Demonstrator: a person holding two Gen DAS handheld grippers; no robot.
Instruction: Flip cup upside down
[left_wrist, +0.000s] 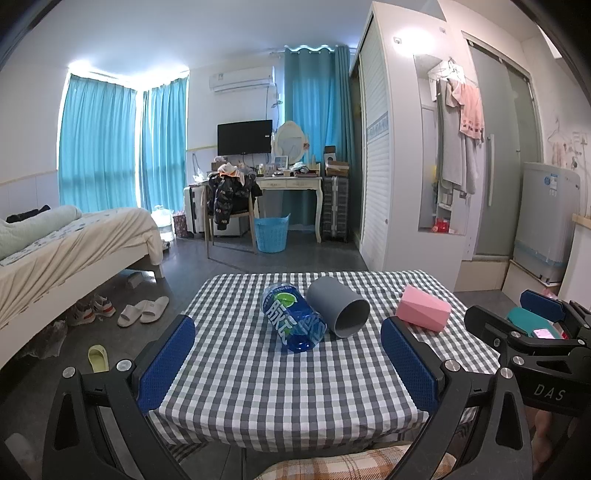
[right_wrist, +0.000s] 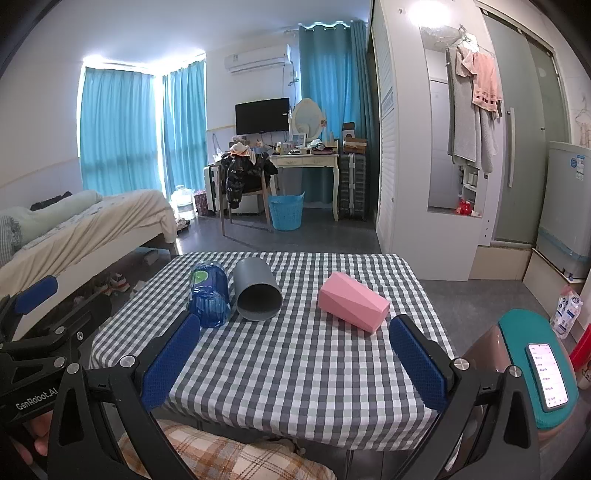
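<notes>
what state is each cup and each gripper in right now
blue cup: on its side on the checked tablecloth, touching the grey cup
grey cup: on its side, open mouth toward the camera
pink cup: on its side, apart from the other two
left gripper: open, holding nothing, short of the cups
right gripper: open, holding nothing, short of the cups
phone: screen lit

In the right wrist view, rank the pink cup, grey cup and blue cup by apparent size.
1. pink cup, largest.
2. grey cup.
3. blue cup, close to the grey; its foreshortened, end-on pose makes that ranking unsure.
</notes>
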